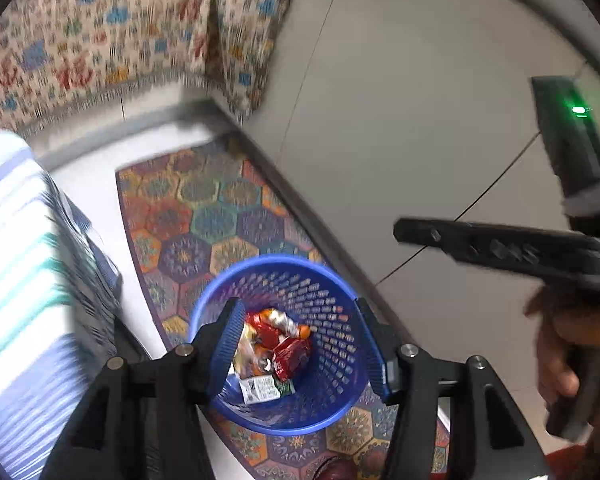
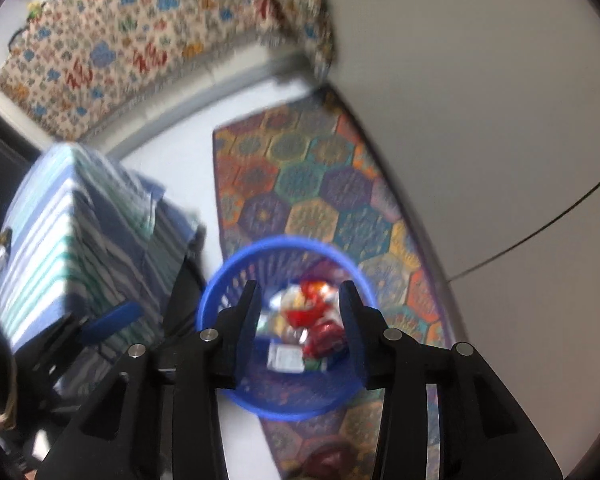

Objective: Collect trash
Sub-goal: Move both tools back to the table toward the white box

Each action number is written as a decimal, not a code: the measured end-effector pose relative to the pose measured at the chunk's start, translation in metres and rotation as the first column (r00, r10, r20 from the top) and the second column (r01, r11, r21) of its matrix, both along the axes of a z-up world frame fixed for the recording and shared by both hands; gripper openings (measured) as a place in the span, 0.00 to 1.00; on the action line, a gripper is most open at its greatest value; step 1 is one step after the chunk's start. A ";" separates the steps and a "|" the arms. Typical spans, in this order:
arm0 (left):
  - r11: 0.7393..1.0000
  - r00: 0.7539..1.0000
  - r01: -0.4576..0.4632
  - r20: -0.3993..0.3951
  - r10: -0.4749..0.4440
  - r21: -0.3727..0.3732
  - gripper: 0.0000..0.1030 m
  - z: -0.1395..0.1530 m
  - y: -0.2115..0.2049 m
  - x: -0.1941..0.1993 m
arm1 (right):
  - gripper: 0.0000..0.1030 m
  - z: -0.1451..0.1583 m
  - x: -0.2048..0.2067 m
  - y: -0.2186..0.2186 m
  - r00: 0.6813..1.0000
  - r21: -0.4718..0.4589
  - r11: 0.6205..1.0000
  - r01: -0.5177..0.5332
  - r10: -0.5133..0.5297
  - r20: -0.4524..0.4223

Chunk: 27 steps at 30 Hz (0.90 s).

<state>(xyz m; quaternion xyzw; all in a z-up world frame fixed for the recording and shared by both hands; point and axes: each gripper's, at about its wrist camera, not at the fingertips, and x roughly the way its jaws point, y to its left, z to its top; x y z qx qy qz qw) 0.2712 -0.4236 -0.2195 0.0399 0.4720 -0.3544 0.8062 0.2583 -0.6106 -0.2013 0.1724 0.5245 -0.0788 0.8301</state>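
Note:
A round blue plastic basket (image 1: 332, 304) stands on a patterned rug and holds several crumpled wrappers (image 1: 276, 344), red, orange and white. My left gripper (image 1: 300, 340) hovers above the basket, jaws open and empty. In the right wrist view the same basket (image 2: 224, 280) with the wrappers (image 2: 308, 320) lies below my right gripper (image 2: 300, 312), which is also open and empty. The right gripper's black body (image 1: 512, 248) shows at the right of the left wrist view, held by a hand. The left gripper's blue finger pad (image 2: 112, 320) shows at the lower left of the right wrist view.
A colourful hexagon rug (image 1: 204, 216) lies on the pale floor beside a grey wall (image 1: 420, 120). A striped blue and white cloth-covered block (image 1: 20, 264) stands to the left. A patterned cloth (image 1: 100, 40) hangs at the back.

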 end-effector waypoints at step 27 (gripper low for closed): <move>0.835 0.852 -0.516 0.213 0.478 0.190 0.72 0.040 0.404 -0.035 | 0.89 0.039 -0.006 0.373 0.780 -0.095 0.806 -0.584 0.589 0.211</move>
